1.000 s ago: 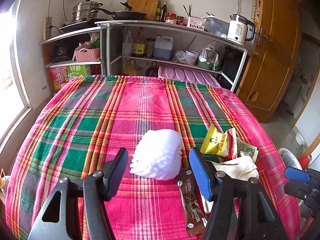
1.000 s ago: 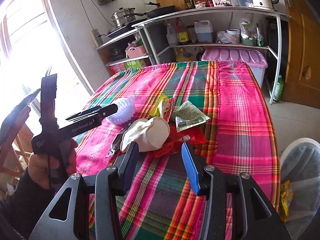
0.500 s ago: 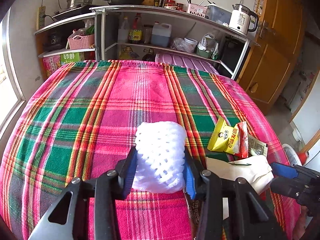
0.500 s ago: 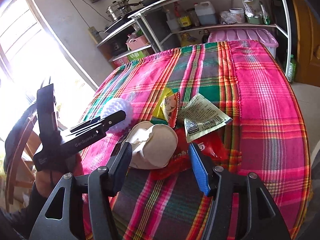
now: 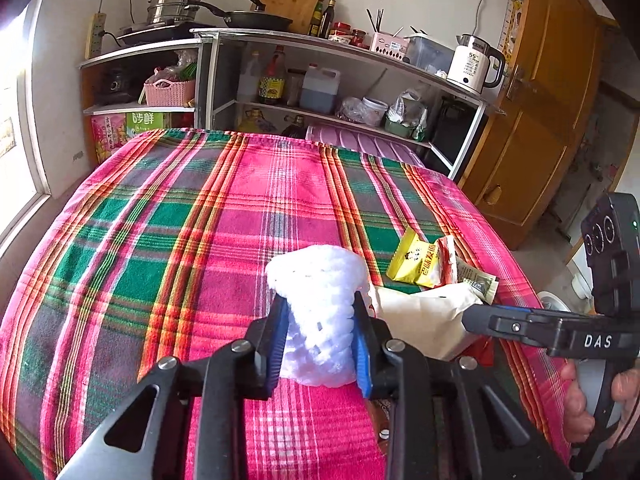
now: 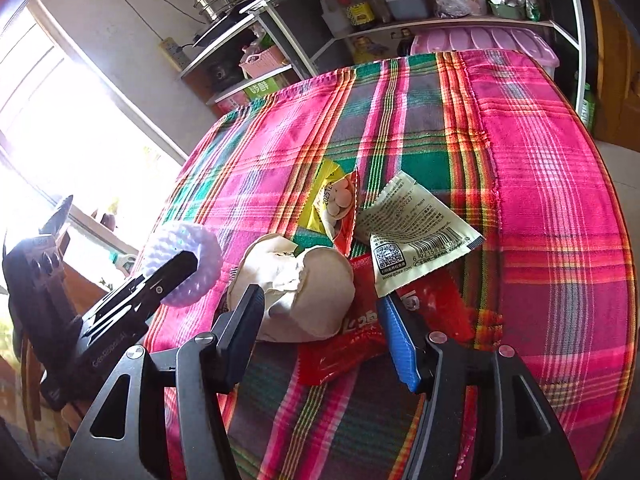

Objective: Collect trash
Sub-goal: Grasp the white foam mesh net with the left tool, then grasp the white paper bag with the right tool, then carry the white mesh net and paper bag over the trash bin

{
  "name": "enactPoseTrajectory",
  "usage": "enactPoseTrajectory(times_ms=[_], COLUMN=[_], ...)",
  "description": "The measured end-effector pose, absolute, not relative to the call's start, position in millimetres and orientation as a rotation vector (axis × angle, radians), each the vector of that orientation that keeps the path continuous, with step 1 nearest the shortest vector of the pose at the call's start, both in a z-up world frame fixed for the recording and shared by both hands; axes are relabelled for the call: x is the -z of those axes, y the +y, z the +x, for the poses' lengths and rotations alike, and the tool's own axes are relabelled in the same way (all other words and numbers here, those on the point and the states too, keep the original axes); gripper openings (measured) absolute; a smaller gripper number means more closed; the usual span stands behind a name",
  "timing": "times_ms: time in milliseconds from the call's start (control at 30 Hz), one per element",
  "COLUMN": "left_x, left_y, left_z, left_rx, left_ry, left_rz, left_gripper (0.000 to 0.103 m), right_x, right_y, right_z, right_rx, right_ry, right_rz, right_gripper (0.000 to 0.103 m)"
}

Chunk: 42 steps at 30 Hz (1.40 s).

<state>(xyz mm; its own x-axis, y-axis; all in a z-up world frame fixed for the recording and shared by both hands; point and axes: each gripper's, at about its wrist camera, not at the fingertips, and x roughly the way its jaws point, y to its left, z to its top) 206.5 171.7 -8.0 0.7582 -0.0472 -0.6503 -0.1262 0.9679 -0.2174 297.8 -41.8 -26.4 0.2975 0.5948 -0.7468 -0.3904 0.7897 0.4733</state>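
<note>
**Left tool closing on the foam net; right tool spread over the wrapper pile.**

Left wrist view: the left tool (image 5: 320, 344) was closing, its blue pads pressed into the sides of the white foam mesh fruit sleeve (image 5: 320, 296), which stood on the pink-and-green plaid cloth of the tabletop (image 5: 160, 248). Just to its right lay the crumpled beige paper bag (image 5: 424, 316) and, beyond that, the yellow snack packet (image 5: 414, 262). The right tool's black finger reached in from the right edge, near the bag.

Right wrist view: the right tool (image 6: 320, 332) stood wide apart, gripping nothing, its fingers either side of the beige bag (image 6: 304, 288) and the red plastic wrapper (image 6: 352, 344). A pale green sachet with a barcode (image 6: 416, 236) lay on the red wrapper, the yellow packet (image 6: 332, 200) just beyond.
</note>
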Motion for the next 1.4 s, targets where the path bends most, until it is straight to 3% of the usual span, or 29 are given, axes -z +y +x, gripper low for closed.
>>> enactPoseTrajectory(times_ms=[333, 367, 567, 1400], left_x=[12, 12, 12, -22], left_y=[179, 179, 178, 135], left_z=[194, 193, 189, 153], left_rx=[-0.053, -0.052, -0.048, -0.010], left_ry=[0.701, 0.700, 0.696, 0.645], left_rz=[-0.283, -0.283, -0.281, -0.237], left_gripper=[0.030, 0.030, 0.030, 0.030], right_x=[31, 31, 29, -21], right_y=[-27, -27, -22, -85], right_z=[307, 307, 305, 244], right_rx=[-0.667, -0.669, -0.676, -0.632], right_ry=[1.116, 1.114, 1.100, 0.899], right_rz=[0.168, 0.168, 0.162, 0.209], right_gripper=[0.058, 0.052, 0.050, 0.043])
